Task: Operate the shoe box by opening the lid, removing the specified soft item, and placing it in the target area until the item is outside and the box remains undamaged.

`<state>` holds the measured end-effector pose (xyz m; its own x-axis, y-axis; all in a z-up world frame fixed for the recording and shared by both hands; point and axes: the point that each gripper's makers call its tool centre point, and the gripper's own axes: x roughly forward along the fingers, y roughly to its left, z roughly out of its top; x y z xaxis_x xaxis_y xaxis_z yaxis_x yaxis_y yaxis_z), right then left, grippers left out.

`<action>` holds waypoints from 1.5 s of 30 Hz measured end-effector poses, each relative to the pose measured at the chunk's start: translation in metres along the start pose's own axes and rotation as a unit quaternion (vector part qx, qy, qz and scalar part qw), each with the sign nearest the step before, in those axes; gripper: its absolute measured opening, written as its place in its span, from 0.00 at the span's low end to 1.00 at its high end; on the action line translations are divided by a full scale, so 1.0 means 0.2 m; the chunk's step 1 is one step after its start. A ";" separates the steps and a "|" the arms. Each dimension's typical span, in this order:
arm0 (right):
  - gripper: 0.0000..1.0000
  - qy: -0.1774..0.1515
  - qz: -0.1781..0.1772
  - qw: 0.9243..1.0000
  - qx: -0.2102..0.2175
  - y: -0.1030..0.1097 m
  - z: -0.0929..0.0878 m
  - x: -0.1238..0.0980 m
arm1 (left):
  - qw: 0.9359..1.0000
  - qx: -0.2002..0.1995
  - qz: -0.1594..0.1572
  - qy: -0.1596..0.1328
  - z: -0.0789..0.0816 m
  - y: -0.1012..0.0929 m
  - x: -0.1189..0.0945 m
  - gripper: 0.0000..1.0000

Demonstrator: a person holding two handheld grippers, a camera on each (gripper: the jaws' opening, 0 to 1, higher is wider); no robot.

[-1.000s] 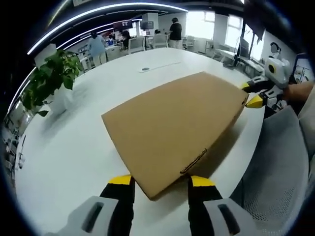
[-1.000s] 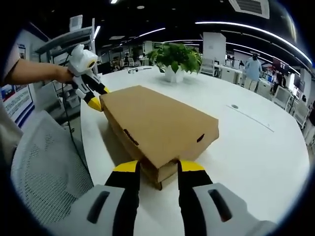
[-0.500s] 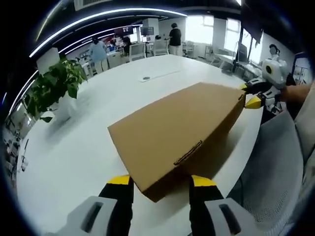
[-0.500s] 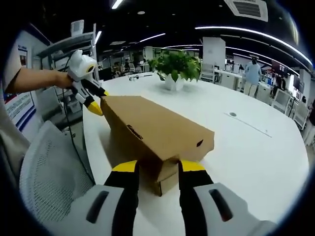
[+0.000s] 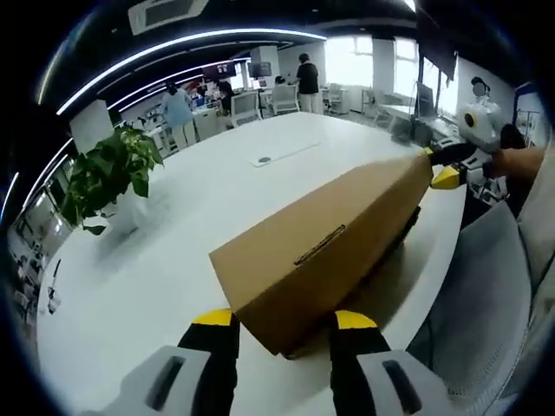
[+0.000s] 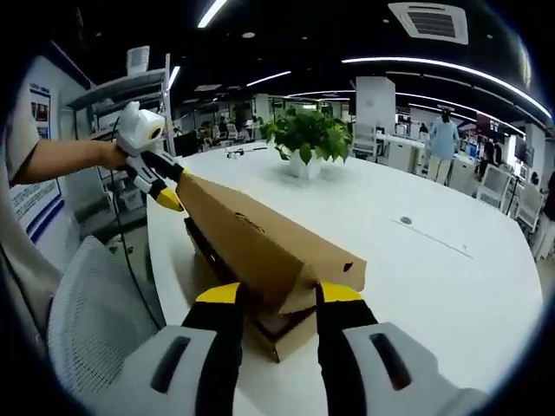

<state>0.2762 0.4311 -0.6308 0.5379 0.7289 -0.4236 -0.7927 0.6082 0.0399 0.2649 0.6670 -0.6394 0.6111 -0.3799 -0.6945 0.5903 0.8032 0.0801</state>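
In the left gripper view we have our left gripper [image 5: 282,322] at the near end of the box [image 5: 325,260], one yellow-tipped jaw on either side of the lid's [image 5: 316,247] corner, with the cardboard between them. The jaws stand apart about the corner's width, and we cannot tell whether they pinch it or only flank it. The lid tilts up on this near side, a dark gap showing under it toward the base, and its long axis runs away from us, up and to the right, straight to the right gripper [image 5: 444,169] at the far corner. The box sits on the white table [image 5: 173,251], close to the edge with the mesh chair [image 5: 481,303] beside it. Over to the right gripper view, and it is the mirror picture: our right gripper [image 6: 276,299] brackets the near lid [image 6: 260,247] corner, jaws parted around the cardboard, grip again not certain from here. The lid slopes up along its long edge toward the left gripper [image 6: 163,192] at the far end, and below it the base's dark inside shows. The soft item is hidden, presumably still inside. So we judge each gripper has its own end, and the lid must rise evenly along that axis.
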 end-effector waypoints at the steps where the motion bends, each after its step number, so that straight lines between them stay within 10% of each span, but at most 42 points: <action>1: 0.29 -0.003 -0.002 1.000 0.001 -0.01 0.01 0.00 | 1.000 0.000 0.003 -0.003 0.01 0.01 0.00 0.39; 45: 0.08 -0.052 -0.042 0.997 -0.043 -0.32 0.30 0.07 | 0.988 0.023 0.127 -0.081 0.32 0.35 -0.01 0.04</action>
<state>0.3510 0.4217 -0.5839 0.6268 0.7078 -0.3257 -0.7628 0.6426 -0.0715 0.3383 0.6958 -0.5865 0.8169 -0.2397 -0.5245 0.4279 0.8618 0.2725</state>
